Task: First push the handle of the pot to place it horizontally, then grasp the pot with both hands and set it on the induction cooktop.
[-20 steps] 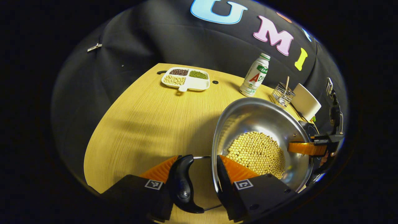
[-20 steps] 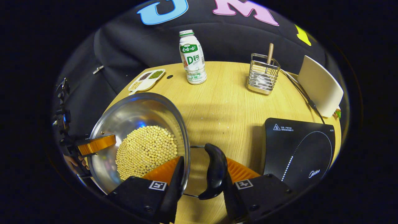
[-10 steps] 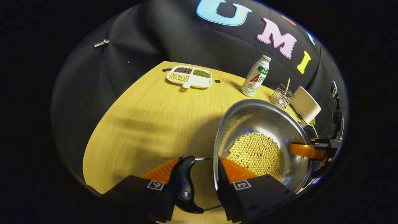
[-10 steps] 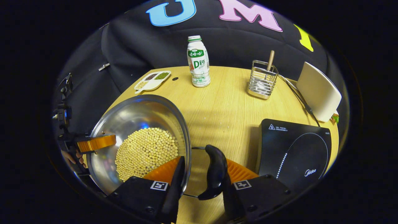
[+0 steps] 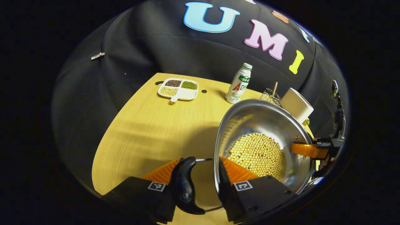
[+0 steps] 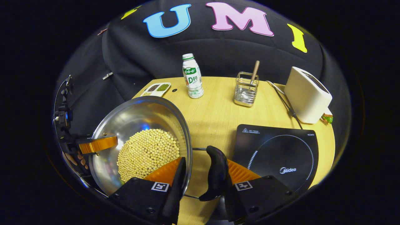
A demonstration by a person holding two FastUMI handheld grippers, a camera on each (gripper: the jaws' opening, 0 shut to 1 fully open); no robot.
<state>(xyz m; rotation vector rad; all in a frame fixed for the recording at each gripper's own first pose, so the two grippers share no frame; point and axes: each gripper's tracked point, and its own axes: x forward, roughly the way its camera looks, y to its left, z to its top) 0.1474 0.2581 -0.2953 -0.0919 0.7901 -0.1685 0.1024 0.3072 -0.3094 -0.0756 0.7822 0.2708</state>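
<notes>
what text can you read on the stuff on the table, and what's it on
"Midea": on the cooktop, near its front edge.
Warning triangle with small print, at the cooktop's back left corner: too small to read.
Bottle label: too small to read reliably.

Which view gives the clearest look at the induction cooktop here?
The right gripper view: the induction cooktop lies flat on the table, with its ring marking showing, in front of the toaster. In the left gripper view the pot of beans covers that side, so I cannot make the cooktop out.
</notes>
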